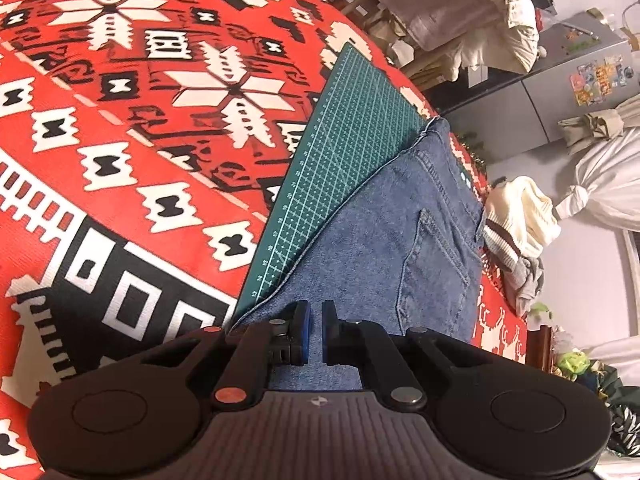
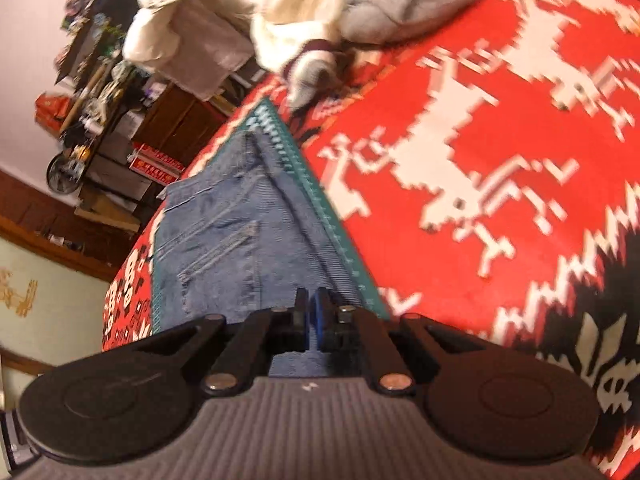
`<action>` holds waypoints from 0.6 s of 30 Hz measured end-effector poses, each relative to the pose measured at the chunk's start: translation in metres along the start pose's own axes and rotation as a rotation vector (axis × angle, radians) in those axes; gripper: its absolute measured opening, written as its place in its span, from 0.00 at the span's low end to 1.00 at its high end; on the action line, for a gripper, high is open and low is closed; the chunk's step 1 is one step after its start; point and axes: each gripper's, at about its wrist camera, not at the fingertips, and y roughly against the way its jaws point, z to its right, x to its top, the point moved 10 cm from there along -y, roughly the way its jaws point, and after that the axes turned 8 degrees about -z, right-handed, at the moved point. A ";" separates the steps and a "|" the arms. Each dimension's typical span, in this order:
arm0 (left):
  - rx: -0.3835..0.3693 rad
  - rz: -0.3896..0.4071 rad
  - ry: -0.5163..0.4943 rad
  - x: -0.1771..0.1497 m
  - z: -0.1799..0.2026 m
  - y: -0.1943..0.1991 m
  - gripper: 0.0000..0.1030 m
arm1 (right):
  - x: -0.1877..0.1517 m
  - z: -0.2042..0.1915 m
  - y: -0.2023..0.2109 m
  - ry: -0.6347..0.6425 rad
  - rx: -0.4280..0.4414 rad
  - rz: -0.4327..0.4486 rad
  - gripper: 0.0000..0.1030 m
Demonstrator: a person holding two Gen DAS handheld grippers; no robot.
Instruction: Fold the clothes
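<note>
Now both tools hover over jeans [image 1: 372, 240] squared on the cutting mat [image 1: 340, 136]: left tool [image 1: 315, 334] narrowly parted, right tool [image 2: 309, 320] nearly closed, neither visibly pinching denim.

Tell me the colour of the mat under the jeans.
Dark green with a pale grid, the mat shows best in the left wrist view.

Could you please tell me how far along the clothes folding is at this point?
Early on. Done: the jeans lie flat on the green cutting mat, apparently doubled leg over leg. In hand: the left gripper and right gripper sit low at the denim, jaws nearly closed; whether they pinch cloth is unclear. Left: folding the jeans shorter, then the cream sweater and grey garment.
</note>
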 end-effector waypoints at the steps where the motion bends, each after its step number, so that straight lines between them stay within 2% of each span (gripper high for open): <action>1: 0.004 0.001 -0.008 0.000 0.001 0.000 0.04 | 0.000 0.003 0.000 -0.012 -0.001 0.003 0.00; 2: 0.009 0.001 -0.015 0.000 0.002 -0.001 0.03 | 0.000 0.006 0.000 -0.023 -0.002 0.006 0.00; 3: 0.015 0.001 -0.022 0.000 0.003 -0.002 0.03 | 0.000 0.009 0.001 -0.035 -0.003 0.009 0.05; 5: 0.020 -0.005 -0.030 -0.002 0.004 -0.003 0.03 | -0.001 0.014 0.001 -0.053 -0.006 0.013 0.05; 10: 0.022 -0.013 -0.035 -0.004 0.004 -0.004 0.03 | -0.016 -0.001 -0.009 0.003 -0.008 -0.032 0.05; 13: 0.019 -0.012 -0.034 -0.005 0.004 -0.004 0.03 | -0.025 -0.010 -0.014 0.037 -0.010 -0.058 0.05; 15: 0.018 -0.012 -0.027 -0.004 0.003 -0.004 0.04 | -0.030 -0.014 -0.017 0.052 -0.010 -0.074 0.00; 18: 0.014 -0.013 -0.020 -0.003 0.002 -0.004 0.03 | -0.028 -0.008 -0.011 0.010 -0.018 -0.056 0.00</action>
